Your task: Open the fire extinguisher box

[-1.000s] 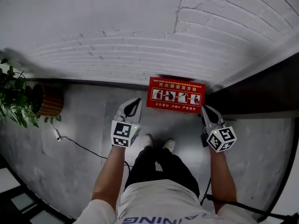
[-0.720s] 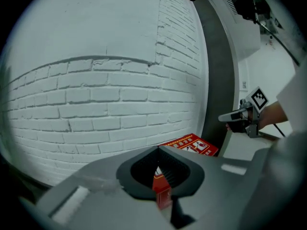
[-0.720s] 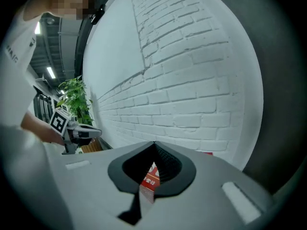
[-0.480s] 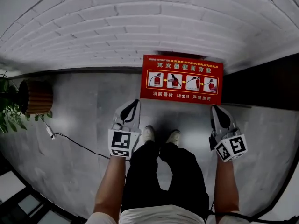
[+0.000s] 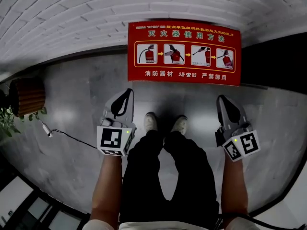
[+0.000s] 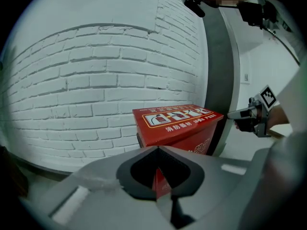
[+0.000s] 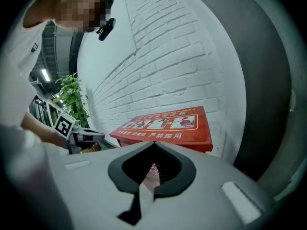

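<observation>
A red fire extinguisher box [image 5: 184, 51] with a closed lid and white instruction pictures stands on the grey floor against the white brick wall. In the head view my left gripper [image 5: 128, 92] is held short of the box's left front corner, jaws shut and empty. My right gripper [image 5: 221, 99] hovers just in front of the box's right end, also shut and empty. The left gripper view looks over its closed jaws [image 6: 157, 148] at the box [image 6: 177, 123] ahead. From the right gripper [image 7: 154, 143], the box's lid [image 7: 165, 125] lies close ahead.
A potted plant in a ribbed brown pot [image 5: 26, 97] stands at the left, and a thin cable [image 5: 72, 138] runs over the floor from it. A dark wall panel [image 5: 276, 56] rises right of the box. The person's feet [image 5: 151, 121] are between the grippers.
The person has stepped toward the wall, so the box now looks larger and nearer. Both grippers have come closer to it and stayed shut.
</observation>
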The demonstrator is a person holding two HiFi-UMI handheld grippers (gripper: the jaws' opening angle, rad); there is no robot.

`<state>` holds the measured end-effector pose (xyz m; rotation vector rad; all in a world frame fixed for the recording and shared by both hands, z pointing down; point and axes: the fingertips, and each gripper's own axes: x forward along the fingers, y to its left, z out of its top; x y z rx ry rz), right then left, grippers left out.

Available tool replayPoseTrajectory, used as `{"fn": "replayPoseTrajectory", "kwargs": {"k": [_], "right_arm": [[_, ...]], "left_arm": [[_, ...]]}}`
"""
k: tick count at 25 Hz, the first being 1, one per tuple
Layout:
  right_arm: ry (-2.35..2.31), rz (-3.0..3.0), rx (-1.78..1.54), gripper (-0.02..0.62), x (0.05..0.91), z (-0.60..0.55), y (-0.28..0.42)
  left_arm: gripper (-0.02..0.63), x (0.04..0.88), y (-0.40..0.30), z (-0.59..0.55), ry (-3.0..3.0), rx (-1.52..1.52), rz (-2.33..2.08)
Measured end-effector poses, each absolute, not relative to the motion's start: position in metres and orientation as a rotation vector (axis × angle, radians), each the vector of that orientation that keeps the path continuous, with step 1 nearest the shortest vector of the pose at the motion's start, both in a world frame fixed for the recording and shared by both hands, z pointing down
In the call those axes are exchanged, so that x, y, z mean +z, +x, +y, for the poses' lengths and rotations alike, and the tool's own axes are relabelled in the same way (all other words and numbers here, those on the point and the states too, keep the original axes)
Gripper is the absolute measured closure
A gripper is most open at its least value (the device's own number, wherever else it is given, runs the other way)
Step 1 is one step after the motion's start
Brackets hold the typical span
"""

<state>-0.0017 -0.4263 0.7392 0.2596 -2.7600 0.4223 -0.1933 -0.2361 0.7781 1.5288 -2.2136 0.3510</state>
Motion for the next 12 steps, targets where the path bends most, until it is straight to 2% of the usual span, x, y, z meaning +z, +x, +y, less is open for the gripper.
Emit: {"fn": "replayPoseTrajectory", "kwargs": {"k": [3,5,6,9,12], "right_arm": [[0.257,-2.755,0.425,0.593,0.739,-0.424,-0.004],[0.253,-2.754,0.429,0.592,0.740,-0.422,-0.007],[0.248,-2.753,0.430,0.593,0.740,-0.421,-0.008],[0.228,-2.743,0.432,0.594,0.744,-0.416,-0.008],[0.222,-2.731,0.438,0.592,0.749,-0.412,-0.006]], "left_arm": [[0.600,0.789,-0.194,-0.236,1.545,0.357,-2.186],[0.510,0.793,-0.196,-0.239,1.559,0.334,-2.163],[0.493,0.795,-0.197,-0.240,1.564,0.324,-2.157],[0.472,0.797,-0.202,-0.246,1.587,0.311,-2.159],[0.480,0.797,-0.208,-0.249,1.595,0.314,-2.169]]}}
